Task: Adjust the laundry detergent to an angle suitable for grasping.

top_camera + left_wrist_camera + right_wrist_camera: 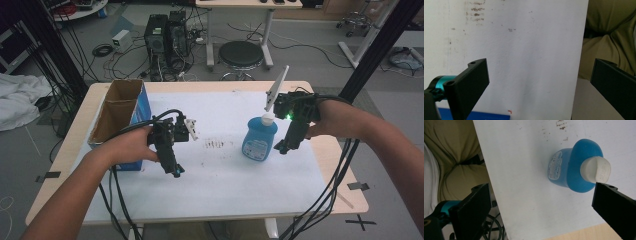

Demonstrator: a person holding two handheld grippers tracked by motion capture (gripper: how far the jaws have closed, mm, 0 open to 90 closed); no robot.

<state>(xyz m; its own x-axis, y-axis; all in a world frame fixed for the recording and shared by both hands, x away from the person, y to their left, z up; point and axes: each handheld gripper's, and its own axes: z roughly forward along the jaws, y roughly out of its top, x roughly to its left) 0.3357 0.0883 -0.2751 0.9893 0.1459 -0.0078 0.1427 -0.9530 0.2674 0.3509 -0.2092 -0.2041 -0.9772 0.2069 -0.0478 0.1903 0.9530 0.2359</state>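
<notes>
A blue bottle point(259, 140) with a white cap point(268, 119) stands upright on the white sheet point(225, 175), right of centre. My right gripper point(281, 148) hangs just to its right, pointing down, open and apart from it. In the right gripper view the bottle point(566, 167) lies ahead at the upper right, its cap point(596, 169) just above the right jaw; nothing sits in the right gripper point(542, 186). My left gripper point(176, 171) is held over the sheet at centre left. The left gripper point(537, 65) stands open over bare white sheet point(531, 50).
An open cardboard box point(117, 107) with a blue side stands at the table's left edge, next to my left hand. Dark smudges point(215, 144) mark the sheet's middle. Beyond the table are a stool point(241, 53), computer towers point(165, 32) and cables on the floor.
</notes>
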